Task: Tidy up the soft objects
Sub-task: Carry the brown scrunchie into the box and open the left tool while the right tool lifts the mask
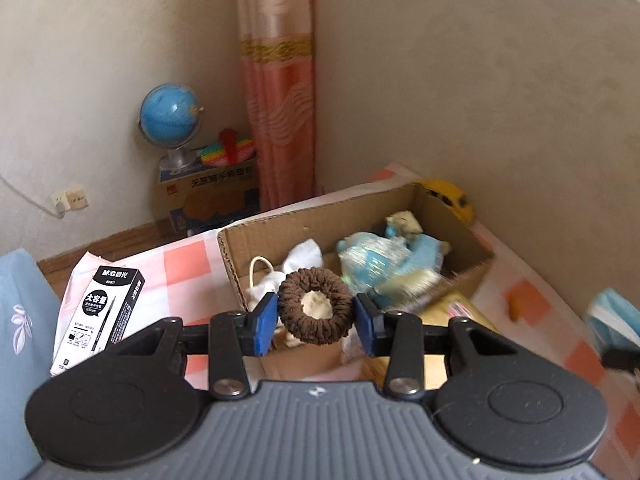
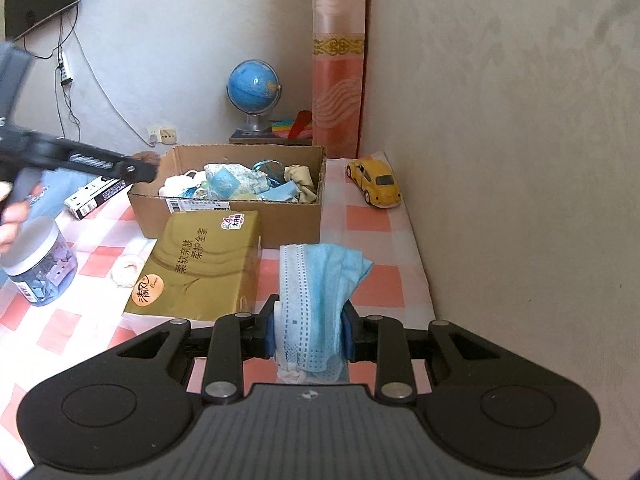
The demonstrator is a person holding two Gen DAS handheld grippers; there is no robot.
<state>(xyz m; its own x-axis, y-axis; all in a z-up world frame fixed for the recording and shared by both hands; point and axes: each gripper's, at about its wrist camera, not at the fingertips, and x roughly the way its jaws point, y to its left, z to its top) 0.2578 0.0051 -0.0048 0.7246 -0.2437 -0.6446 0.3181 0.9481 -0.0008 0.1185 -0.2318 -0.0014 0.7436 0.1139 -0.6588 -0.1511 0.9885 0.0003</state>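
Left tool (image 1: 316,314) clamps scrunchie (image 1: 315,306) above box rim (image 1: 228,248); right tool (image 2: 308,330) clamps mask (image 2: 316,288).

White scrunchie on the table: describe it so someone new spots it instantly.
Start at the open cardboard box on the pink-and-white checked tablecloth. In front of it lies a gold tissue pack; the small fluffy white fabric ring lies flat at that pack's left edge. It is the only loose ring on the cloth; the brown scrunchie is in a gripper.
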